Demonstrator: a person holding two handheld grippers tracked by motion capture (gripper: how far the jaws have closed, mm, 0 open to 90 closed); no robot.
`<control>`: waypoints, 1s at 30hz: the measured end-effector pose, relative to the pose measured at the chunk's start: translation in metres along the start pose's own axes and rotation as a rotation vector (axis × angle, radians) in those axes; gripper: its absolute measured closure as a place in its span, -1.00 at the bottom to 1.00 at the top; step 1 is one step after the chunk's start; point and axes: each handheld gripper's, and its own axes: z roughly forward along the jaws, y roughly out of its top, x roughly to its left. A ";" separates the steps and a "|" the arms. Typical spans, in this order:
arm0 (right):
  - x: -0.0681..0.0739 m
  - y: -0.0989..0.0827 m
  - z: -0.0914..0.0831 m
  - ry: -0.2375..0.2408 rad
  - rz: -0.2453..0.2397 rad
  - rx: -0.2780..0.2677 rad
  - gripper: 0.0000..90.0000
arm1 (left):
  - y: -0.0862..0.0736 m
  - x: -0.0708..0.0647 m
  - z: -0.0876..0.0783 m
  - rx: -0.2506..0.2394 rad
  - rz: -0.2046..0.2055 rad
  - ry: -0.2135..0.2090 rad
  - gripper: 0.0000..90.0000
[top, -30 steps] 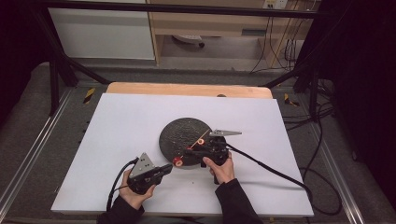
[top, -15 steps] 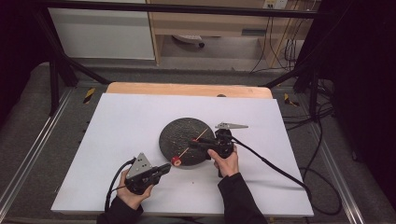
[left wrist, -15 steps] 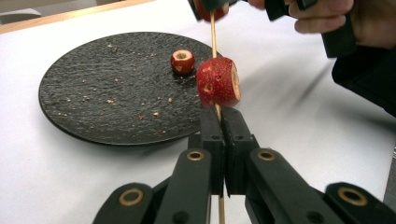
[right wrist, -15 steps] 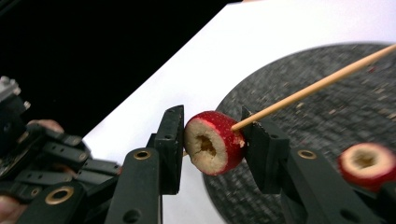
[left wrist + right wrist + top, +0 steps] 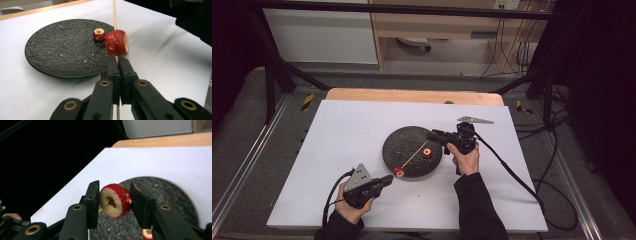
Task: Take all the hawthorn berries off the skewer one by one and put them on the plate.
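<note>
A thin wooden skewer (image 5: 115, 15) is clamped between the closed jaws of the left gripper (image 5: 117, 65), with one cored red fruit piece (image 5: 117, 43) already threaded just beyond the jaw tips, at the near edge of the dark round plate (image 5: 404, 137). A second cored piece (image 5: 115, 200) is pinched in the right gripper (image 5: 115, 200), held above the plate. A third piece (image 5: 99, 34) is left lying on the plate, beside the skewer.

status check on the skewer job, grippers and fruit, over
Left gripper shut on the skewer, one red fruit piece threaded. Right gripper shut on a cored piece above the black plate. Third piece on plate. Nothing in the way.
</note>
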 end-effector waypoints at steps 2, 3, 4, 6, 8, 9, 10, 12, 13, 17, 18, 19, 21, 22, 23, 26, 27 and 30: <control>-0.001 0.003 -0.002 -0.010 0.000 -0.007 0.37 | 0.000 0.001 -0.001 0.001 -0.001 0.001 0.96; -0.005 0.010 -0.005 -0.036 -0.004 -0.015 0.37 | -0.001 0.001 -0.001 0.003 -0.003 0.003 0.96; -0.007 0.012 -0.006 -0.046 -0.009 -0.015 0.37 | -0.001 0.001 -0.001 0.003 -0.003 0.003 0.95; -0.010 0.016 -0.009 -0.065 -0.013 -0.018 0.37 | -0.001 0.003 -0.002 0.005 -0.006 0.005 0.96; -0.014 0.020 -0.011 -0.081 -0.006 -0.023 0.37 | -0.002 0.005 -0.004 0.003 -0.013 0.012 0.96; -0.014 0.021 -0.011 -0.087 -0.008 -0.024 0.37 | -0.002 0.005 -0.004 0.003 -0.013 0.012 0.96; -0.014 0.021 -0.011 -0.087 -0.008 -0.024 0.37 | -0.001 0.006 -0.005 0.000 -0.014 0.015 0.96; -0.015 0.020 -0.009 -0.094 -0.008 -0.018 0.37 | -0.001 0.011 -0.010 -0.006 -0.025 0.027 0.96; -0.015 0.018 -0.006 -0.093 -0.009 -0.010 0.37 | -0.001 0.011 -0.010 -0.006 -0.025 0.027 0.96; -0.014 0.010 0.004 -0.094 -0.018 0.021 0.37 | 0.000 0.019 -0.015 -0.019 -0.045 0.042 0.95; -0.014 0.007 0.009 -0.094 -0.021 0.032 0.37 | 0.000 0.020 -0.016 -0.021 -0.049 0.047 0.96; -0.014 0.004 0.014 -0.093 -0.021 0.045 0.37 | 0.000 0.022 -0.016 -0.024 -0.057 0.049 0.95; -0.013 -0.004 0.025 -0.098 -0.026 0.073 0.37 | 0.000 0.025 -0.017 -0.025 -0.062 0.055 0.95; -0.012 -0.006 0.029 -0.100 -0.035 0.084 0.37 | 0.000 0.026 -0.018 -0.029 -0.068 0.057 0.96; -0.011 -0.010 0.036 -0.100 -0.037 0.095 0.37 | 0.000 0.027 -0.019 -0.032 -0.068 0.059 0.96; -0.009 -0.023 0.053 -0.095 -0.047 0.137 0.37 | 0.000 0.028 -0.019 -0.031 -0.070 0.063 0.95; -0.009 -0.023 0.053 -0.095 -0.047 0.137 0.37 | 0.000 0.028 -0.019 -0.029 -0.071 0.063 0.95; -0.010 -0.037 0.065 -0.101 -0.059 0.178 0.36 | 0.000 0.028 -0.018 -0.025 -0.070 0.062 0.96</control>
